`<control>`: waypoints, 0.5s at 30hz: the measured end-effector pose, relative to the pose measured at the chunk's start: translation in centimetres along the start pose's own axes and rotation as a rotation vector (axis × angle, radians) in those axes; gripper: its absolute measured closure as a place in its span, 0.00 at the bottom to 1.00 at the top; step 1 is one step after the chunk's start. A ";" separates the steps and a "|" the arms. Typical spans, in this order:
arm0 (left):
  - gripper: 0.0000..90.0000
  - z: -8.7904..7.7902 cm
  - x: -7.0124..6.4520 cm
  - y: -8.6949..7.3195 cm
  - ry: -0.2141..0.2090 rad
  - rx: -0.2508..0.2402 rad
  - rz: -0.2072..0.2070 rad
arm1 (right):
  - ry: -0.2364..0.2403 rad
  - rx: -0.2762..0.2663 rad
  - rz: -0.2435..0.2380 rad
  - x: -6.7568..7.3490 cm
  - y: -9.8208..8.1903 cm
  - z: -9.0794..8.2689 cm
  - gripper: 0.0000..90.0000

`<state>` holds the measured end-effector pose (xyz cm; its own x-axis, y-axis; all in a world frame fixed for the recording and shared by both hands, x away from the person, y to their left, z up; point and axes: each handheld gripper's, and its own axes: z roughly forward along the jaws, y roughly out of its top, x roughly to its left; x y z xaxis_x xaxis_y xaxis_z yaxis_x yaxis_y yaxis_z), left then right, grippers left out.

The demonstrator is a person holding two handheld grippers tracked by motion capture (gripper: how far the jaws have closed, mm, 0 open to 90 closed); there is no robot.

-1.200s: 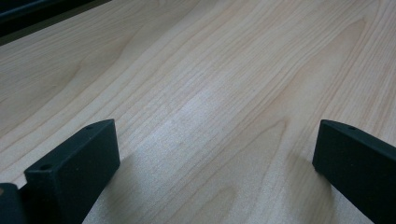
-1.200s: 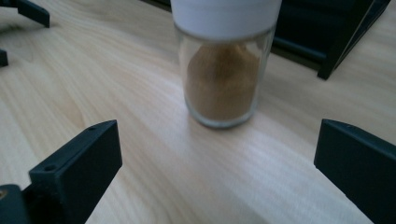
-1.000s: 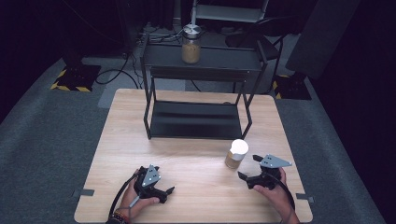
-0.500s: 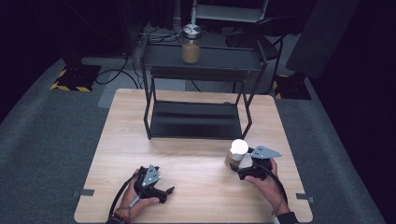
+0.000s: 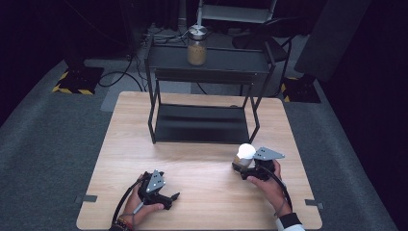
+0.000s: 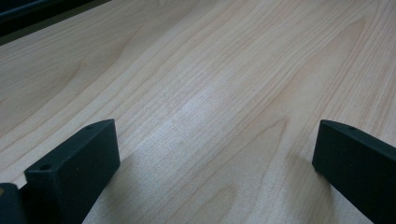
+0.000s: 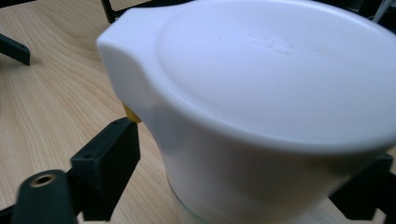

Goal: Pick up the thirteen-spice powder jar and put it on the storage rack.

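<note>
A small jar with a white lid (image 5: 246, 152) stands on the wooden table (image 5: 202, 163) at the front right. My right gripper (image 5: 243, 168) is open, with one jaw on each side of the jar. In the right gripper view the white lid (image 7: 275, 70) looms large between the black fingers (image 7: 107, 158), and a small gap shows beside the left one. My left gripper (image 5: 169, 197) rests open on the table at the front left. Between its fingers (image 6: 74, 168) lies bare wood.
A black two-level metal rack (image 5: 202, 122) stands at the back of the table. A glass jar with a metal lid (image 5: 197, 45) holding something tan sits on its top shelf. Grey carpet and cables surround the table.
My right gripper has moved left and forward to the white-lidded jar, bringing its jaws around it. The left gripper has stayed in place.
</note>
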<state>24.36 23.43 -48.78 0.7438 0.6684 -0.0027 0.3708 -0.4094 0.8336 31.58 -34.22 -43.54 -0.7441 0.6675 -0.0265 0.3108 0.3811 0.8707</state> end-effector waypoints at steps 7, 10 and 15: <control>0.00 0.0 0.0 0.0 0.000 0.000 0.000 | -0.035 -0.021 0.000 0.2 -0.3 0.2 0.32; 0.00 0.0 0.0 0.0 -0.001 0.000 0.000 | -0.042 -0.025 -0.012 0.4 -0.4 0.3 0.33; 0.00 0.0 0.0 0.0 0.000 0.000 -0.001 | -0.038 -0.034 -0.008 0.3 -0.6 0.2 0.34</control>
<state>24.37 23.44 -48.77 0.7438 0.6684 -0.0033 0.3712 -0.4090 0.8336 31.30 -34.07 -44.17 -0.7229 0.6890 -0.0515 0.2844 0.3647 0.8866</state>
